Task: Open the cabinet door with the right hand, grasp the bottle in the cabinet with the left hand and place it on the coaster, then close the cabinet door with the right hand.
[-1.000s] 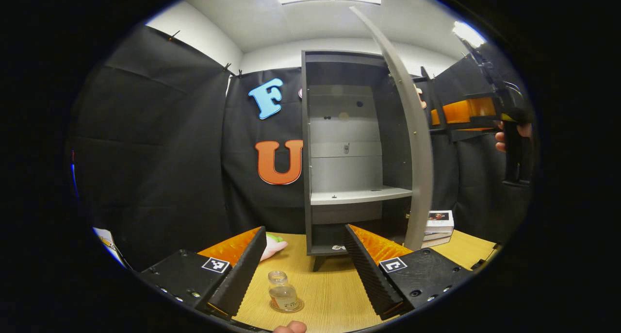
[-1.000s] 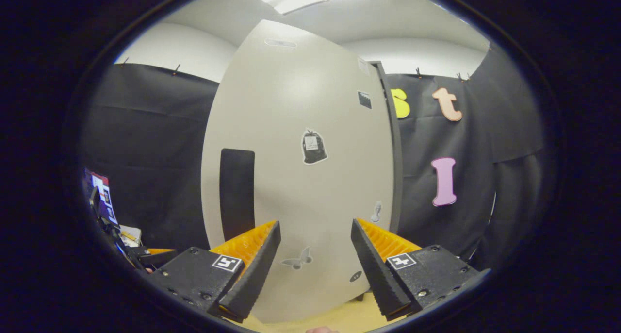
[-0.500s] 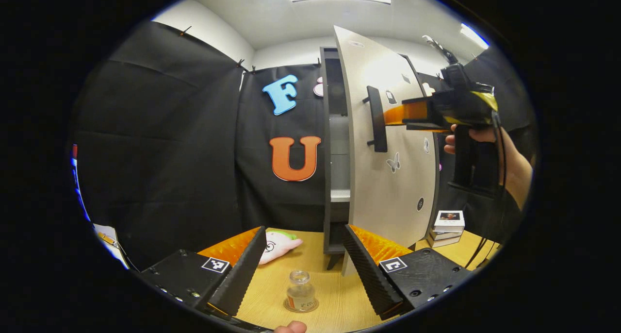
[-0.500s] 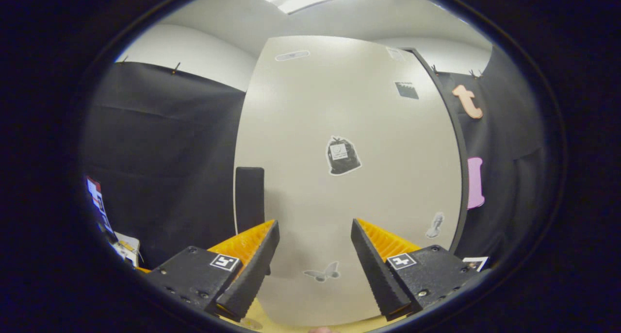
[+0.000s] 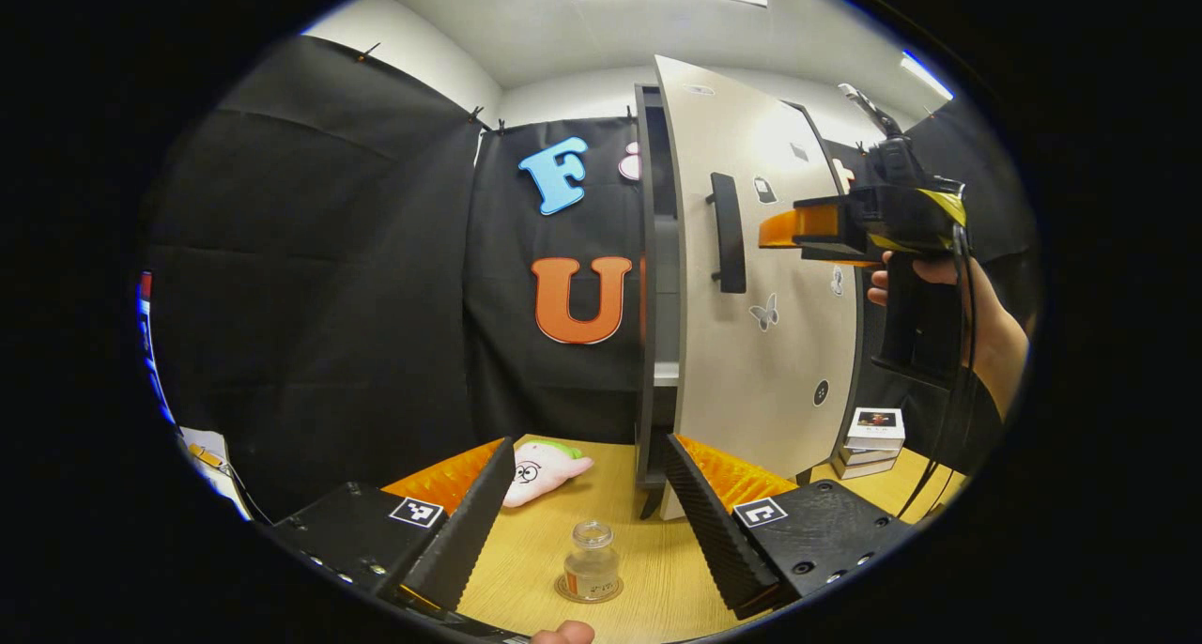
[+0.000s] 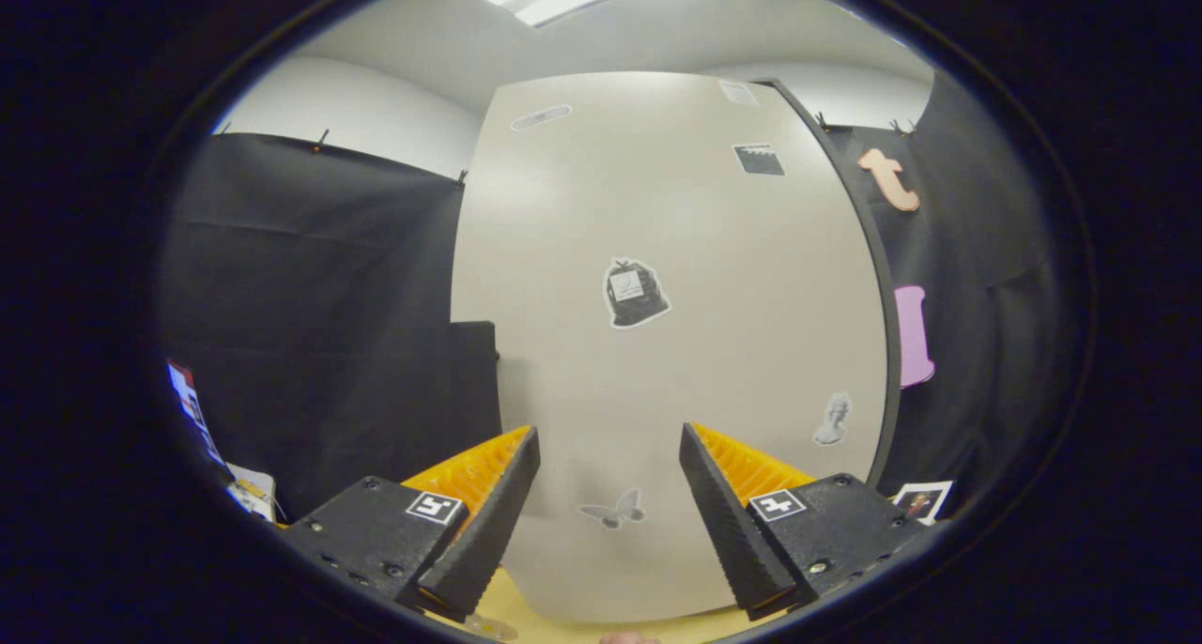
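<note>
Sitting on its coaster (image 5: pixel 586 589) low in the frame, the bottle (image 5: pixel 590 561) is placed; both the left gripper (image 5: pixel 590 517) and right gripper (image 6: pixel 608 513) gape empty, and the door (image 5: pixel 765 278) is nearly shut.

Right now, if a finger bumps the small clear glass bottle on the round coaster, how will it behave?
The small clear glass bottle looks squat, so it would probably slide rather than tip. It seems nearly empty, likely light. Being glass, it's probably slippery and breakable. It stands on the round coaster.
</note>
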`<state>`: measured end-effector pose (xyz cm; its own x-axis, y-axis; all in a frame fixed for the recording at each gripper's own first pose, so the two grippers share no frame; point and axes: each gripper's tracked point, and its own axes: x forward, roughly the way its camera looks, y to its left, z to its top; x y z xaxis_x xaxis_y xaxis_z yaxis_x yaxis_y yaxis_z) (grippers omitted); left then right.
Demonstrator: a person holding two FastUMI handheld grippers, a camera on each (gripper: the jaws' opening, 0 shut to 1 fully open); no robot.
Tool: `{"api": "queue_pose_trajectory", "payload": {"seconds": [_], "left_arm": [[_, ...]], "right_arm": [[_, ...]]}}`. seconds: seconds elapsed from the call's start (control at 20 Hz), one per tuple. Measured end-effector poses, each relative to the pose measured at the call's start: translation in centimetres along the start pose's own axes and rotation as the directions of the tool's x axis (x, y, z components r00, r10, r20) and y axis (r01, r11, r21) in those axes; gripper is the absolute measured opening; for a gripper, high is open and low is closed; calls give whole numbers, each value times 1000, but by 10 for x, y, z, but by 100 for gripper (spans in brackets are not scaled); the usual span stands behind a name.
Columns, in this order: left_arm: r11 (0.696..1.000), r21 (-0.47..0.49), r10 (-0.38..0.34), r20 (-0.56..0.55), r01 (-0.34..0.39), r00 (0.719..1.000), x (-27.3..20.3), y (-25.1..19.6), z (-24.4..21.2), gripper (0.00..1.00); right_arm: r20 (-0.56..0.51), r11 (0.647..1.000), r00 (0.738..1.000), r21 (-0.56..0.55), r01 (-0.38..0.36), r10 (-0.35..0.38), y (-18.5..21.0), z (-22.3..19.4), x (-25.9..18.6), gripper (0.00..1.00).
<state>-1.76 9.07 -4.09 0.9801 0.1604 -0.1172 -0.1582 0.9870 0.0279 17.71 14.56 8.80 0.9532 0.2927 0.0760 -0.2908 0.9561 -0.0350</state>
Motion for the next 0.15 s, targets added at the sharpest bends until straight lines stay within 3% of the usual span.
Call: {"api": "queue_pose_trajectory", "payload": {"seconds": [0.15], "left_arm": [[999,-24,-29,9,29,1000,-2,-15,5,96]], "right_arm": [[7,999,1000,-25,24,-24,-12,-5,-43,96]]}}
